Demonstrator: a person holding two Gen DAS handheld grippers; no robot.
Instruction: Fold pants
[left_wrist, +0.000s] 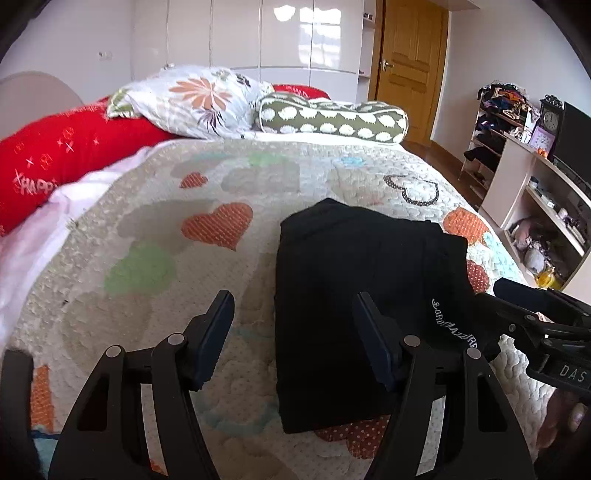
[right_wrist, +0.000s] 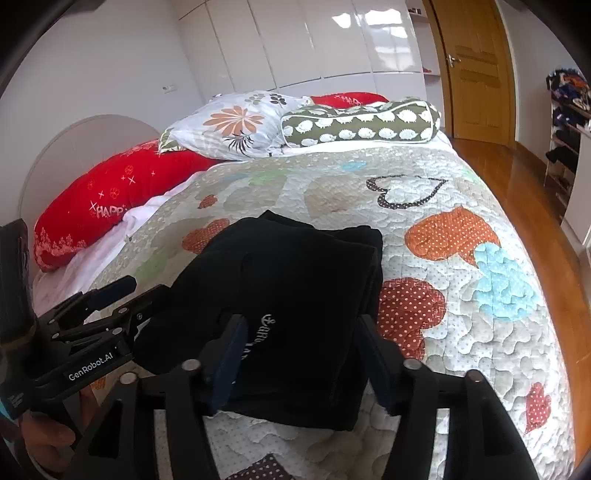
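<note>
Left gripper (left_wrist: 291, 332) and right gripper (right_wrist: 301, 354), both released, hover over the near edge of the folded pants (left_wrist: 354, 295) on the quilt (left_wrist: 155, 258); withdrawing carelessly could snag, perhaps undoing the top layer

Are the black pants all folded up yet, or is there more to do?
Nearly done, it looks like. The black pants lie in a neat folded stack on the quilt. The left gripper and right gripper are both open, gripping nothing. Maybe just a last tidy remains.
</note>
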